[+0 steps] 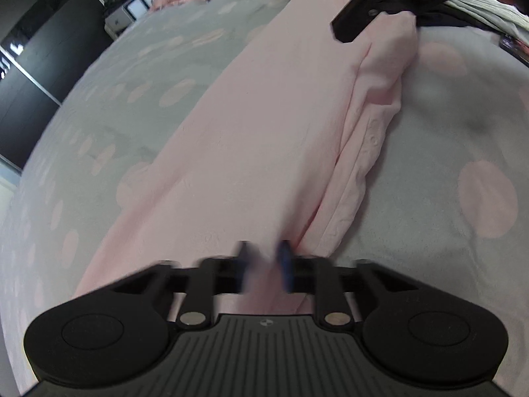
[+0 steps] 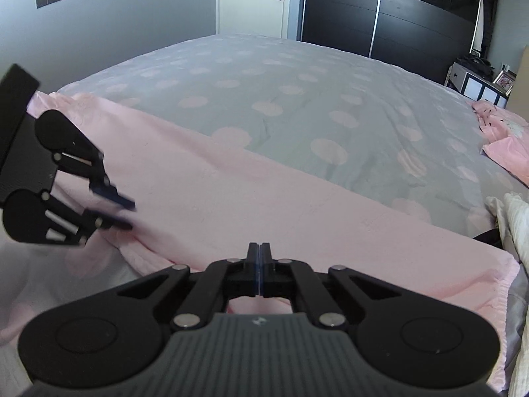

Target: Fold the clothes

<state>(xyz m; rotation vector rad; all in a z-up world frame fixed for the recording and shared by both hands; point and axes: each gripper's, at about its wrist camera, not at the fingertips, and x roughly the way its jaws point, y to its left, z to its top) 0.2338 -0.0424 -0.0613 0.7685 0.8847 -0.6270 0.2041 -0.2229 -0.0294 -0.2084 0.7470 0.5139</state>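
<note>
While right tool point(image 2: 259, 258) pinches pink garment point(image 2: 264, 205), left tool point(image 2: 124, 213) gapes (blurred).

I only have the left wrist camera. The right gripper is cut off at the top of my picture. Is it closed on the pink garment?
Observer: It looks so. In the right wrist view the right gripper has its jaws shut tight at the near edge of the pink garment.
Operator: My own jaws are blurred. Open or shut?
Observer: Open. Seen from the right wrist, the left gripper has a clear gap between its jaws, low over the garment's end.
</note>
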